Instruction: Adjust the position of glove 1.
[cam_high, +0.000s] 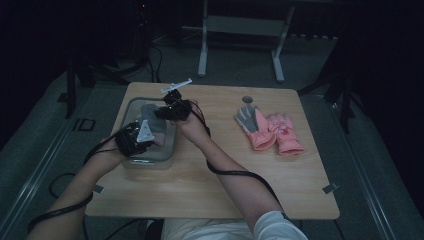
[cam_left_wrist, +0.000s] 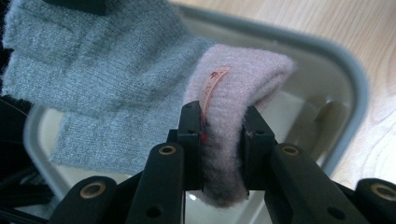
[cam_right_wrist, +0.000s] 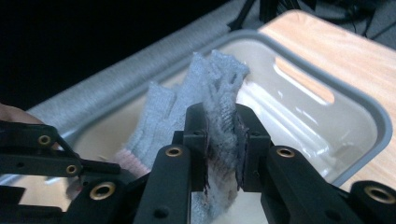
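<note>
Both hand-held grippers, left (cam_left_wrist: 223, 144) and right (cam_right_wrist: 223, 144), clamp a grey-and-pink knitted glove (cam_left_wrist: 116, 79), lowering it into the translucent grey-rimmed plastic bin (cam_right_wrist: 327, 116).

Your way into the grey bin (cam_high: 131, 106) is crowded: both grippers and the grey-and-pink glove (cam_left_wrist: 116, 79) hang over its opening. To your right, bare tabletop (cam_high: 210, 170) lies open, up to the pink gloves (cam_high: 272, 131).

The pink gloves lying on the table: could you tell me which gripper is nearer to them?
Right. The right gripper is over the bin, closer to the pink gloves; the left gripper sits farther away at the bin's near-left side. Both grip a grey-and-pink glove.
</note>
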